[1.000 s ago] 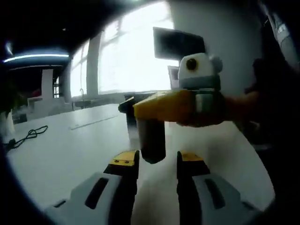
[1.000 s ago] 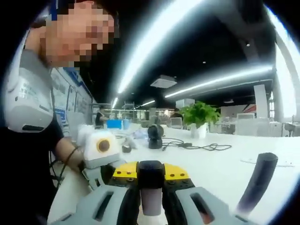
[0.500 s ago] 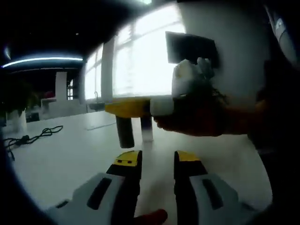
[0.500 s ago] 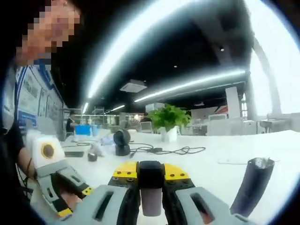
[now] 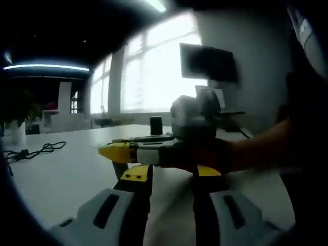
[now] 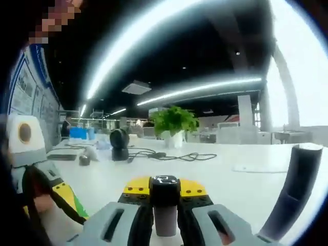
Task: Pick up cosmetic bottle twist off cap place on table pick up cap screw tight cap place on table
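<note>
- Writing: we read none. The cap (image 6: 164,193) carries a small pale mark on its top face in the right gripper view, too small to read. Blue-and-white posters (image 6: 23,92) hang on the wall at that view's left; their text is illegible.
- Right gripper (image 6: 165,212): in its own view the yellow-tipped jaws are closed tight on the dark cap, which stands upright between them with a paler stub below the black top.
- In the left gripper view we see the right gripper (image 5: 134,152) from the side, lying roughly level across the frame, yellow tips pointing to that view's left. A person's hand (image 5: 205,156) grips its body and a forearm runs off to the right. Motion blur softens all of it.
- Left gripper (image 5: 169,177): jaws stand apart with nothing between them; the right gripper crosses just beyond their tips.
- In the right gripper view the left gripper (image 6: 61,197) shows at the lower left edge, partly cut off, with a hand behind it.
- Cosmetic bottle (image 6: 293,189): a dark, capless cylinder standing on the white table (image 6: 225,177) at the right of the right gripper view, leaning in the fisheye; its base is cut by the rim.
- A small dark cylinder (image 5: 156,124) stands farther back on the table in the left gripper view; we cannot tell what it is.
- Background: potted plant (image 6: 173,123), a round black device (image 6: 119,144) with cables (image 6: 174,155), a dark wall screen (image 5: 207,62) beside bright windows (image 5: 154,66).
</note>
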### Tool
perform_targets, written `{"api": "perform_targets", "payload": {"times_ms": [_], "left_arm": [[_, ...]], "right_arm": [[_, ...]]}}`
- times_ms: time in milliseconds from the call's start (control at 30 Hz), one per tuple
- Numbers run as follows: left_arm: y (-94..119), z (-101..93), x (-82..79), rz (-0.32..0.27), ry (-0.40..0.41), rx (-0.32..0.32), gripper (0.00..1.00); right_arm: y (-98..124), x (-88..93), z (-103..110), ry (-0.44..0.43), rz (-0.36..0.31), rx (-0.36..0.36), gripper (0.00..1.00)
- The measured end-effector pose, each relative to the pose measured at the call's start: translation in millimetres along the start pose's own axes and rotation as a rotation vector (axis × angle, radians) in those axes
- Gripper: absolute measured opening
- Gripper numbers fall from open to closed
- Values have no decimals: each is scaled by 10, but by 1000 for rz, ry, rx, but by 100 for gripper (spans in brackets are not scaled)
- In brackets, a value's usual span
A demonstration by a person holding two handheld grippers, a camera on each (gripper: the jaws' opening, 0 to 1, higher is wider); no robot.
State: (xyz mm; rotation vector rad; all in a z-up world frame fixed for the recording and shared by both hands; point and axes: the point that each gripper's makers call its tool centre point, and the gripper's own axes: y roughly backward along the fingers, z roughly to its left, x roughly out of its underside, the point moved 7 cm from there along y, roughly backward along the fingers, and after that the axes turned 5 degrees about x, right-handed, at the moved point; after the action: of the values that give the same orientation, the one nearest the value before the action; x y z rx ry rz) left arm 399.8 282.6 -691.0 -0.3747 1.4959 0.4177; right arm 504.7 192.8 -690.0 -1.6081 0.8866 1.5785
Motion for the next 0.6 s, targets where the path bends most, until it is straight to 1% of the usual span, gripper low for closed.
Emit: {"api": "perform_targets", "payload": {"times_ms": [100, 333, 467, 600], "left_arm": [[4, 3, 2, 3, -6, -3, 22], [-8, -6, 16, 14, -16, -2, 22], [-4, 7, 13, 11, -8, -8, 23], [-5, 4, 17, 13, -4, -10, 23]], "right_arm": [[-6, 20, -10, -15, 2, 1, 11], [-3, 68, -25, -9, 4, 18, 11], [16, 80, -49, -46, 5, 25, 12], [29, 87, -16, -27, 5, 16, 12]]}}
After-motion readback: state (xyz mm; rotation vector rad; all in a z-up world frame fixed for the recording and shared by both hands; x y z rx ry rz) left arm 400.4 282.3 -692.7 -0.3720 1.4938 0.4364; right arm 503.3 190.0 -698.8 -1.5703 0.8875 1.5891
